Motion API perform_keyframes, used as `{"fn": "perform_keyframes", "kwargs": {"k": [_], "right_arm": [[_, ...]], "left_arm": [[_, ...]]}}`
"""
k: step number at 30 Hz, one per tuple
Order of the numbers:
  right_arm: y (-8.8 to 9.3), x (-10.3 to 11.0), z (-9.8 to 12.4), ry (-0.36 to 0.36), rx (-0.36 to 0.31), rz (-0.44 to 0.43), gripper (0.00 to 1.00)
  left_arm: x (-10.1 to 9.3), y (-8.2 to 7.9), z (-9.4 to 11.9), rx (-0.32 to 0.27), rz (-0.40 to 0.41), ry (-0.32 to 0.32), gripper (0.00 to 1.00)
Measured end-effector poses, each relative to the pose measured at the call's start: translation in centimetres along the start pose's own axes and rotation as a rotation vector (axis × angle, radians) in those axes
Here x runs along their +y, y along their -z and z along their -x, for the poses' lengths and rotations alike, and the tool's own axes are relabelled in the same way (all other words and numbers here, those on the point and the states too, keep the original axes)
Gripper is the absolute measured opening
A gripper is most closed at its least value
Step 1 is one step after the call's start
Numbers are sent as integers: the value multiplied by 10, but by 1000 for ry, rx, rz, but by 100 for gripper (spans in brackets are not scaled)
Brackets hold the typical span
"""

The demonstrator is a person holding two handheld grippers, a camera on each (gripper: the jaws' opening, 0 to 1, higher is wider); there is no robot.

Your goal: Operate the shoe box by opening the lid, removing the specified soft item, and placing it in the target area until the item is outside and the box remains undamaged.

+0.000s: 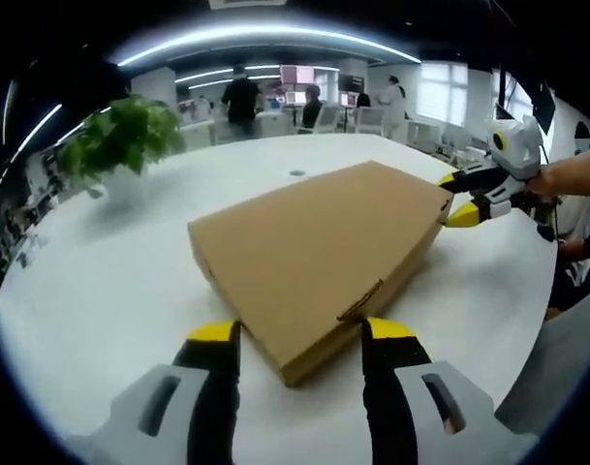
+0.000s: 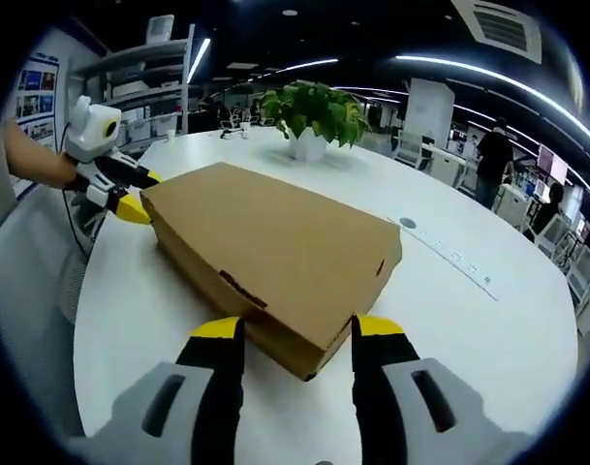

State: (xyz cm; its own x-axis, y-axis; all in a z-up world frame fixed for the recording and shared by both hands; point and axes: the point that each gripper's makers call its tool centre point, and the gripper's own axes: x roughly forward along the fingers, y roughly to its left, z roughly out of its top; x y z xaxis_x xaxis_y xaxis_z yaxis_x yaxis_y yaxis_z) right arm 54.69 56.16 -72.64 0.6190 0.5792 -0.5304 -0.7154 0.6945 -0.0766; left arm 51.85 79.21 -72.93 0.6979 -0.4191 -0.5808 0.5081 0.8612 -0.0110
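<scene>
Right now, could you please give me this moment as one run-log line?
shoe box: lid closed, on white table | left gripper: open at corner | right gripper: open at opposite corner | soft item: unseen

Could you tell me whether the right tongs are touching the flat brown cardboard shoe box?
Cannot tell. In the right gripper view the right tongs straddle a corner of the flat brown cardboard shoe box, open, but neither contact nor gap is plain.

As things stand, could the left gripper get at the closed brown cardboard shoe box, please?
Probably yes: the left gripper hangs open astride the near corner of the brown cardboard shoe box, with nothing between them on the white table.
</scene>
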Motion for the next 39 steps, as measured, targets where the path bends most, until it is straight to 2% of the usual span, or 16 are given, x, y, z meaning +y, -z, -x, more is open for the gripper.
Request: {"fn": "perform_keyframes", "kwargs": {"k": [4,39], "right_arm": [[-1,8,-1,17,0,-14,40],[-2,64,5,136,34,-137,39]], "left_arm": [[8,1,1,8,-11,15,50],[31,14,20,67,-132,122,50]]}}
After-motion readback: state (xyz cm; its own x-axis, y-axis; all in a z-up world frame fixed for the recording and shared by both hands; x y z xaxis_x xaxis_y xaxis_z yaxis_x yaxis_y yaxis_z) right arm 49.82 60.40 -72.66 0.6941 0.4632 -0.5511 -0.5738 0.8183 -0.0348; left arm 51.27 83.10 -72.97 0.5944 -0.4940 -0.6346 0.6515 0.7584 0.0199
